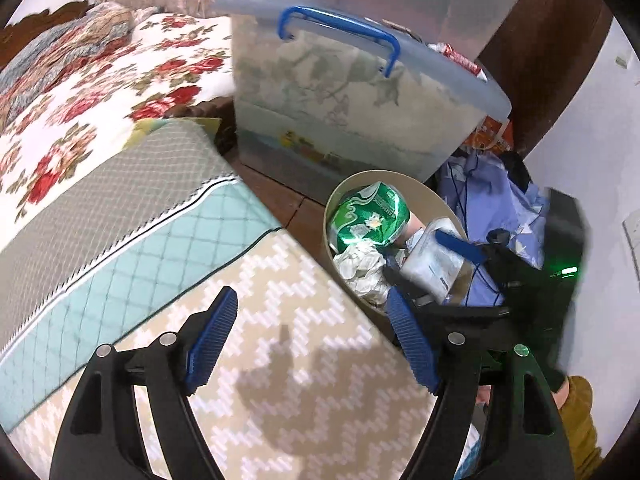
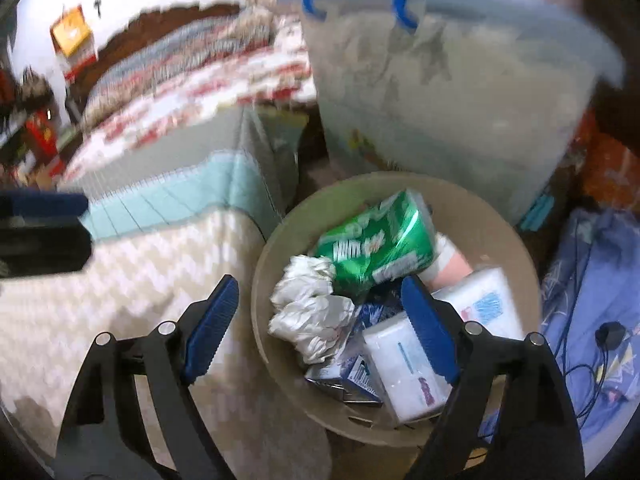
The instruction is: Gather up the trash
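Left wrist view first: my left gripper [image 1: 310, 320] stands wide with nothing between its blue pads, over a beige zigzag-patterned mat [image 1: 248, 360]. To its right I see the round beige bin [image 1: 340, 200], and the trash sits inside it: a green packet [image 1: 366, 218] toward the far side, crumpled white paper [image 1: 362, 270] at the near left, and white tissue packs [image 1: 434, 262] on the right. My right gripper [image 1: 424, 264] reaches in over the bin from the right, one blue pad above the tissue packs. Behind the bin stands a translucent storage box [image 1: 340, 120] with a blue handle [image 1: 340, 28]; its contents are too clouded for me to tell. A floral bedspread [image 1: 100, 92] fills the left, and a heap of blue cloth [image 1: 496, 208] lies right of the bin. At the bottom right there is an ochre sleeve [image 1: 580, 412].

Right wrist view, rather blurred: my right gripper [image 2: 316, 308] is spread wide and empty, straddling the bin's [image 2: 272, 264] left rim. This view looks deeper into the bin, showing the green packet [image 2: 376, 248], the crumpled paper [image 2: 312, 312], two tissue packs [image 2: 404, 364], a small blue-and-white carton [image 2: 356, 376] between them, and something pale pink [image 2: 452, 268] beyond. A dark cable and plug [image 2: 608, 336] lie on the blue cloth. My left gripper's tip [image 2: 44, 216] shows at the left edge.
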